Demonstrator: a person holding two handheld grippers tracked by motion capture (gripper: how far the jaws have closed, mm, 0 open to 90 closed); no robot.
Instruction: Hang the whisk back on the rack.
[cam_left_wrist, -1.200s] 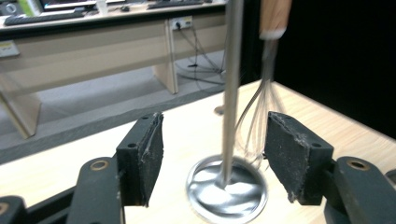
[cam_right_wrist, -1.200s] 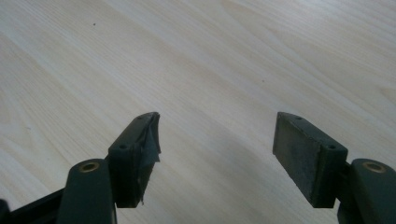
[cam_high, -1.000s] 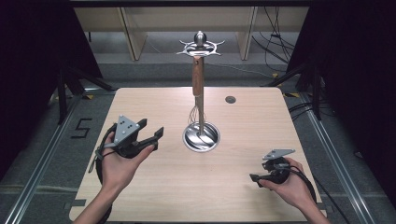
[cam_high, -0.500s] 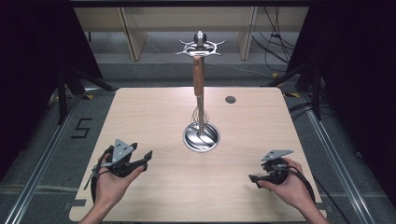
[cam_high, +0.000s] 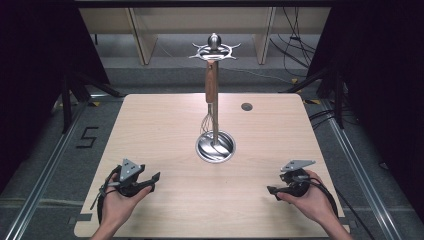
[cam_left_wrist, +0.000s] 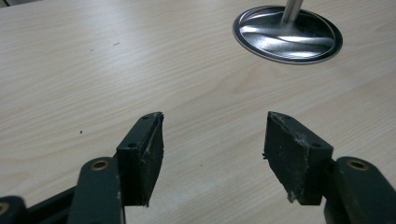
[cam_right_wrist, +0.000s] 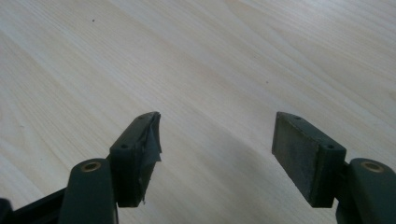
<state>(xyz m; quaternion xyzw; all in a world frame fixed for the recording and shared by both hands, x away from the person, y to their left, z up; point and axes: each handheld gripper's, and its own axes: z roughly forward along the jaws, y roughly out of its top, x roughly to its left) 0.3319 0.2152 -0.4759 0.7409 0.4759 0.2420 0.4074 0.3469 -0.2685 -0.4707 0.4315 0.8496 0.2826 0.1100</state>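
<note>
A wooden counter (cam_high: 165, 130) carries a metal stand (cam_high: 215, 145) a little beyond its middle. The stand has a round, shiny base, a thin upright pole and a ring of hooks at the top. From one hook hangs a whisk (cam_high: 212, 95) with a brown wooden handle, its wire head pointing down just above the base and close against the pole. A small dark round spot (cam_high: 246, 106) lies on the counter toward the far right corner.

The left gripper (cam_high: 150, 178) is held in the person's left hand (cam_high: 117, 202) near the front left corner of the counter, low over the wood. In the left gripper view its jaws stand wide apart with nothing between them, and the base of the stand (cam_left_wrist: 287, 33) lies ahead, well apart from the fingertips.

The right gripper (cam_high: 272, 190) is held in the right hand (cam_high: 312, 200) near the front right corner. In the right gripper view its jaws are also spread wide and hold nothing, with bare counter (cam_right_wrist: 210, 60) beneath them. Both grippers are well apart from the whisk and the stand.
</note>
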